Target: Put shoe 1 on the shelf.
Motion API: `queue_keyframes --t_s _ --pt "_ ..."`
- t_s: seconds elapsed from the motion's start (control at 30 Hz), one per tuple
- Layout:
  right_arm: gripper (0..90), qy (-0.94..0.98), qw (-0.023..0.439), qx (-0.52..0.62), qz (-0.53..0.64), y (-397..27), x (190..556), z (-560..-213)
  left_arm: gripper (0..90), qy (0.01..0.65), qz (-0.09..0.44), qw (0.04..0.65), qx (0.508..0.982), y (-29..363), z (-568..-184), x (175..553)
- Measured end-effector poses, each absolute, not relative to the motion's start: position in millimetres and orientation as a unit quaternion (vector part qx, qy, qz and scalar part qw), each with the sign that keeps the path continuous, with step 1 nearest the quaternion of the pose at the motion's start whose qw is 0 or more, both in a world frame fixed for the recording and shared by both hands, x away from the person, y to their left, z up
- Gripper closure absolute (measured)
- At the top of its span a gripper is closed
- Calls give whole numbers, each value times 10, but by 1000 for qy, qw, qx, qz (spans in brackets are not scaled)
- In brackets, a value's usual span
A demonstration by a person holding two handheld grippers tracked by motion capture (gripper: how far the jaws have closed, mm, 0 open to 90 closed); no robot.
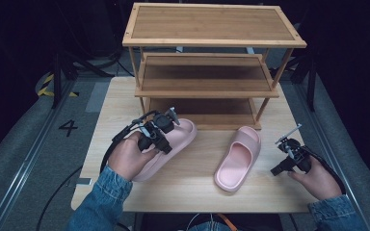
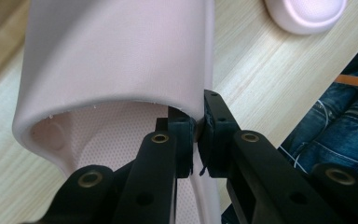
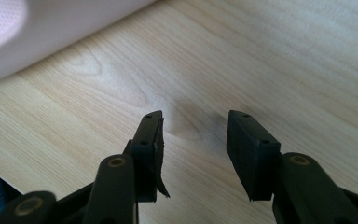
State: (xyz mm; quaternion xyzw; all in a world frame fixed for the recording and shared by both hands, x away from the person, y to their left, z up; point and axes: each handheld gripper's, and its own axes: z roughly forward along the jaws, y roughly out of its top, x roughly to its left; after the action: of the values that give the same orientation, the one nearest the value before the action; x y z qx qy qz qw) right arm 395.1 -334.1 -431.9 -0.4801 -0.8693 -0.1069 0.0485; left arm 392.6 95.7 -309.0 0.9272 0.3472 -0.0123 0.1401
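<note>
The left gripper [image 2: 196, 135] pinches the left slipper's [image 1: 171, 144] strap edge, seemingly pre-lift; the right gripper [image 3: 193, 154] hangs apart-jawed above the surface [image 1: 192, 173]. Next likely: the rack [image 1: 207, 67].

right tool [image 3: 193, 154] gapes over table [image 3: 270, 60], slipper [image 3: 37, 28] near.

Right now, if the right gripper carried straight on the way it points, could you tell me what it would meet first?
Most likely the bare table. The right gripper, jaws open and empty, points down at the wood, and nothing lies between. The pink slipper sits off to the side of that line, though depth is hard to judge.
</note>
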Motion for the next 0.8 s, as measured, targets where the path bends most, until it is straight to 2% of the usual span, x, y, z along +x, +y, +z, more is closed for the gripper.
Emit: queue_keyframes --t_s 0.8 --pt "570 -868 52 -482 -109 -3355 3908 -4345 833 332 43 184 924 935 -2345 4042"
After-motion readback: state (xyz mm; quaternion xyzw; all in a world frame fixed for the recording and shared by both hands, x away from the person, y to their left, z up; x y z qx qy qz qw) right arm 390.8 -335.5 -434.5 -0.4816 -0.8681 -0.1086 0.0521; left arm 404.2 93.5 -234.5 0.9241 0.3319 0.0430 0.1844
